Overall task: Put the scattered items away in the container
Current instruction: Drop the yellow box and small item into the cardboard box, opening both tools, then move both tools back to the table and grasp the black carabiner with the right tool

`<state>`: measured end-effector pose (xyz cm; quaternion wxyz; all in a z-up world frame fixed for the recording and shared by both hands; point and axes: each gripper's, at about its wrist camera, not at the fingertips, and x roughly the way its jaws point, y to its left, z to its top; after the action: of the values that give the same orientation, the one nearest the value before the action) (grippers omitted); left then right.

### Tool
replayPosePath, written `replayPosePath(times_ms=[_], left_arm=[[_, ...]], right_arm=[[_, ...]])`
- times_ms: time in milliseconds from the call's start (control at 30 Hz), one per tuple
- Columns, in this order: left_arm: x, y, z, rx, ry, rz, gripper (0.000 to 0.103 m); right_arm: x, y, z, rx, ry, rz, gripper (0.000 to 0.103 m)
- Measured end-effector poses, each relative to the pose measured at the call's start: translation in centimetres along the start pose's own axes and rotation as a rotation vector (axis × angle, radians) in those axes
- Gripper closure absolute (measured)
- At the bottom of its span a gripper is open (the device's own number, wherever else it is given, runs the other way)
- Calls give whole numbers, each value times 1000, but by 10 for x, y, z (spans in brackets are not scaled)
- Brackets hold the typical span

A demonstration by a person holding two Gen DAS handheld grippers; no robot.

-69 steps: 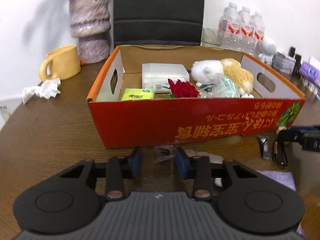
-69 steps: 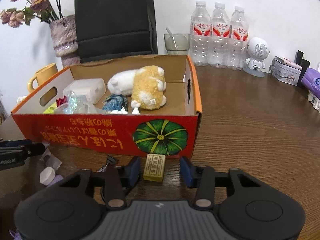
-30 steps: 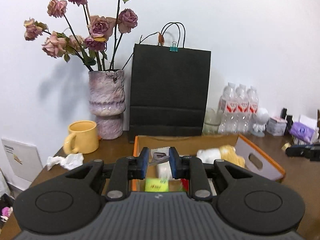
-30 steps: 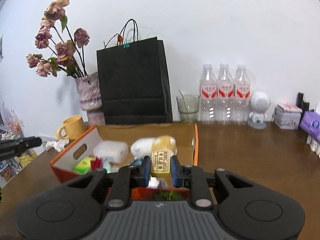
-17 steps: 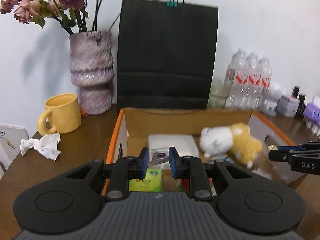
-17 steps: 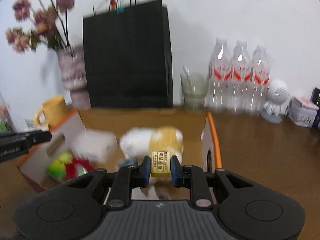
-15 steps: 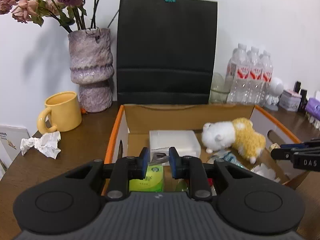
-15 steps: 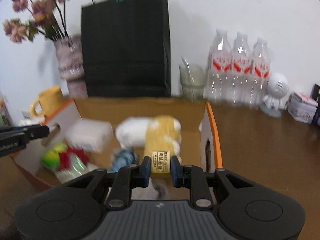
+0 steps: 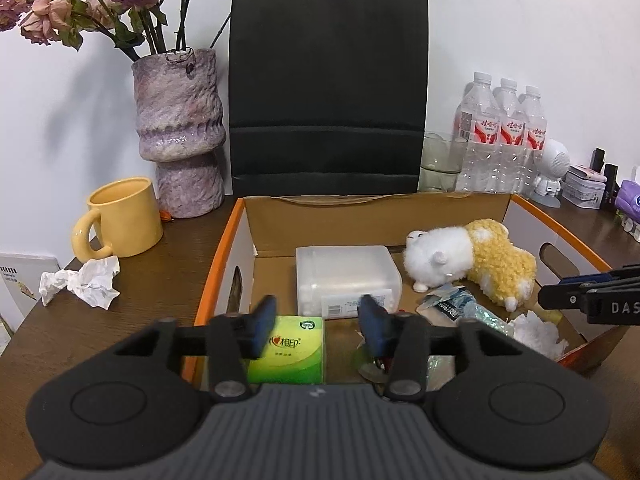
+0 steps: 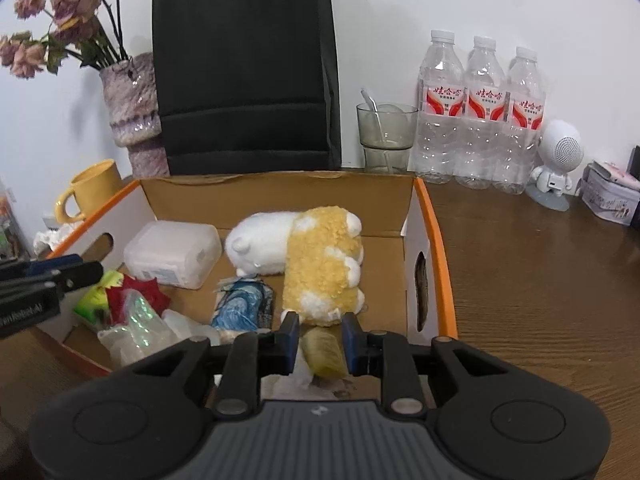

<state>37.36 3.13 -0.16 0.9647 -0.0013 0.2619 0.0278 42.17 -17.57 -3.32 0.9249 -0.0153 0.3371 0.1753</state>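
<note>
The orange cardboard box (image 9: 218, 276) (image 10: 438, 248) holds a white-and-yellow plush (image 9: 468, 264) (image 10: 316, 256), a clear plastic case (image 9: 346, 280) (image 10: 172, 252), a green tissue pack (image 9: 288, 350), a red rose (image 10: 136, 294) and a blue packet (image 10: 242, 306). My left gripper (image 9: 318, 328) is open and empty above the box's left front. My right gripper (image 10: 319, 338) is open over the box's right front; a blurred yellow bar (image 10: 322, 352) lies loose between its fingers, below them.
A yellow mug (image 9: 120, 220), crumpled tissue (image 9: 86, 282) and a purple vase (image 9: 178, 132) stand left of the box. A black paper bag (image 9: 328, 92) is behind it. A glass (image 10: 386, 136), water bottles (image 10: 480, 116), a white robot figure (image 10: 556, 164) and a tin (image 10: 608, 200) are at the right.
Both grippers carried their items over the box and opened. The left one's small wrapper is gone from its jaws; the yellow bar has slipped out of the right jaws.
</note>
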Motion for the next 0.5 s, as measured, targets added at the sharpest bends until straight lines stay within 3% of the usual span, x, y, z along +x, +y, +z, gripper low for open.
replayPosePath(times_ms=[33, 67, 100, 133, 233, 400, 500], left_arm=[[-1, 0, 0, -7, 0, -5, 38], [-3, 1, 0, -17, -2, -11, 21], [-5, 2, 0, -29, -11, -13, 12], [-9, 2, 0, -40, -27, -15, 10], [-22, 2, 2, -55, -78, -30, 0], [-38, 1, 3, -64, -115, -35, 0], [-46, 3, 1, -71, -121, -42, 0]], right_arm=[[-1, 0, 0, 3, -5, 7, 70], [-3, 1, 0, 3, -12, 8, 49], [-5, 2, 1, 1, -19, 2, 38], [-8, 3, 1, -4, -32, -9, 22], [-18, 3, 3, -6, -61, -19, 17], [-34, -1, 3, 23, -88, 3, 1], [-43, -2, 0, 29, -99, 18, 0]])
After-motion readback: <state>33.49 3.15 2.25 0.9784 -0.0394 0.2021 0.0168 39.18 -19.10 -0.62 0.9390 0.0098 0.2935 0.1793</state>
